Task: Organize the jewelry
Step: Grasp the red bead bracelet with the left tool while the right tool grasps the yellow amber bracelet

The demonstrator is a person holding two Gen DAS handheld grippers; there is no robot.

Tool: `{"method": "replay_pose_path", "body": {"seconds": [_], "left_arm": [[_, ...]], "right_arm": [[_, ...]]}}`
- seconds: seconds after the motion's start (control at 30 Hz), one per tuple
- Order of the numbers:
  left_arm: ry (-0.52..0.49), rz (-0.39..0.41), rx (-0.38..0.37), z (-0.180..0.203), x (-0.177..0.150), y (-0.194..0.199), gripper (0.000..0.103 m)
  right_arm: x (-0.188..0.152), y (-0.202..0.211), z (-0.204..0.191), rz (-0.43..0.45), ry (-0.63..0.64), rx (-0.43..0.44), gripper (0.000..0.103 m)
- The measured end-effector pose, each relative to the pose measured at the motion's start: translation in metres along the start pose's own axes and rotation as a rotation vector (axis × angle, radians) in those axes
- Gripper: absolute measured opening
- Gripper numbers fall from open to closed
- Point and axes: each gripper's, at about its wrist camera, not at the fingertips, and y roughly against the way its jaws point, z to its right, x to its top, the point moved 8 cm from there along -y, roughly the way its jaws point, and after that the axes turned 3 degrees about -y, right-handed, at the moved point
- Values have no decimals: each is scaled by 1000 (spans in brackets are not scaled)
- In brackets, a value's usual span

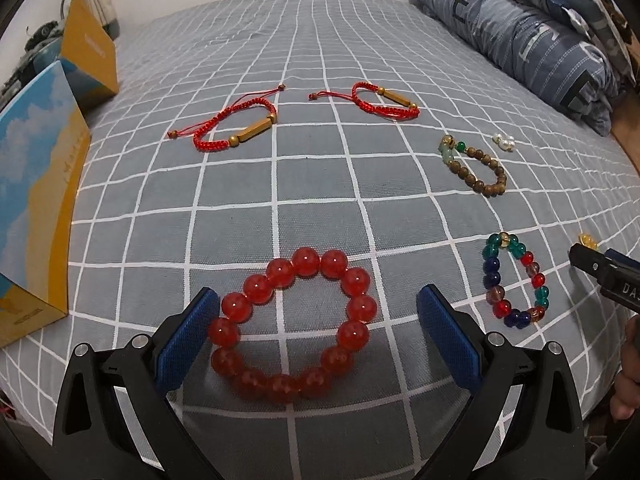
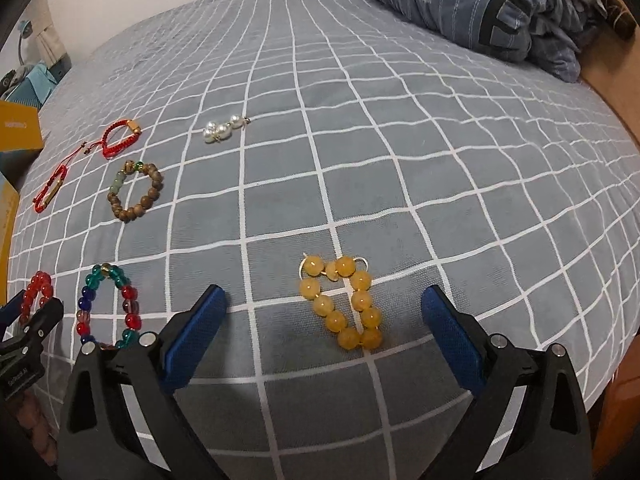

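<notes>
Left gripper: jaws spread wide, gripping nothing. The red bead bracelet lies flat on the grey checked bedsheet between the blue pads; the left pad sits just beside its beads at 9 o'clock, contact not clear; the right pad stands apart.

Right gripper: jaws likewise wide apart, empty. The yellow bead bracelet lies between its fingers, folded into a narrow loop, touching neither pad.

Other pieces, left wrist view, taken from the red bead bracelet:
- multicolour bead bracelet at 3 o'clock, near.
- brown wooden bead bracelet at 1 o'clock, farther up the bed.
- pearl cluster just beyond the wooden one.
- two red cord bracelets and at 11 and 12 o'clock, well apart from each other.

Yellow-and-blue boxes stand at the bed's left edge, 9 o'clock. Folded blue quilt at 2 o'clock, far corner.
</notes>
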Motion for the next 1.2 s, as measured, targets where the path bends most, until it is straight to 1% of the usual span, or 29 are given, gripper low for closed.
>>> {"method": "replay_pose_path", "body": {"seconds": [0.1, 0.17, 0.23, 0.33, 0.37, 0.43, 0.47, 0.5, 0.53, 0.57, 0.6, 0.63, 0.67, 0.7, 0.73, 0.8, 0.87, 0.9, 0.93, 0.97, 1.2], "left_arm": [[-2, -5, -3, -1, 1, -1, 96], [1, -7, 0, -3, 1, -1, 90], [6, -8, 0, -5, 2, 0, 80], [22, -19, -1, -11, 0, 2, 71], [22, -21, -4, -11, 0, 2, 70], [15, -27, -8, -11, 0, 4, 62], [14, -28, -9, -11, -1, 5, 60], [12, -30, -12, -10, -1, 5, 55], [8, -31, -15, -10, -1, 7, 50], [6, -30, -16, -10, -1, 7, 47], [4, -31, -21, -9, -1, 8, 41], [6, -32, -28, -10, -2, 9, 36], [9, -30, -30, -10, -1, 10, 33], [12, -25, -33, -10, -2, 11, 28], [14, -22, -34, -10, -3, 13, 26], [8, -14, -33, -9, -2, 15, 25], [10, -8, -35, -9, -2, 16, 25], [10, -3, -34, -9, -1, 17, 21], [8, 4, -33, -9, 0, 19, 15], [10, 9, -37, -9, 1, 21, 13], [23, 20, -49, -13, 4, 26, 13]], "right_arm": [[0, -2, 0, -4, 0, -3, 92], [-1, -2, -1, -6, 3, -4, 90], [-1, -2, -2, -8, 7, -3, 86], [-1, -2, -2, -9, 7, -4, 80], [-1, -2, -2, -8, 7, -3, 77], [0, -1, -4, -8, 10, -2, 72], [0, -1, -5, -7, 10, -2, 68], [0, 0, -5, -5, 11, -1, 63], [0, 0, -6, -4, 11, -2, 60], [0, 1, -6, -1, 10, -3, 55], [1, 1, -6, 1, 9, -4, 49], [1, 2, -7, 3, 8, -4, 46], [1, 2, -7, 5, 7, -4, 38], [1, 3, -7, 7, 5, -1, 28], [2, 4, -6, 9, 0, 2, 23], [2, 5, -6, 10, -13, 13, 11], [2, 6, -6, 15, -19, 19, 11], [2, 7, -5, 17, -19, 19, 10], [2, 7, -6, 20, -16, 17, 10], [2, 8, -5, 23, -15, 15, 10], [4, 16, -6, 56, -7, 9, 10]]}}
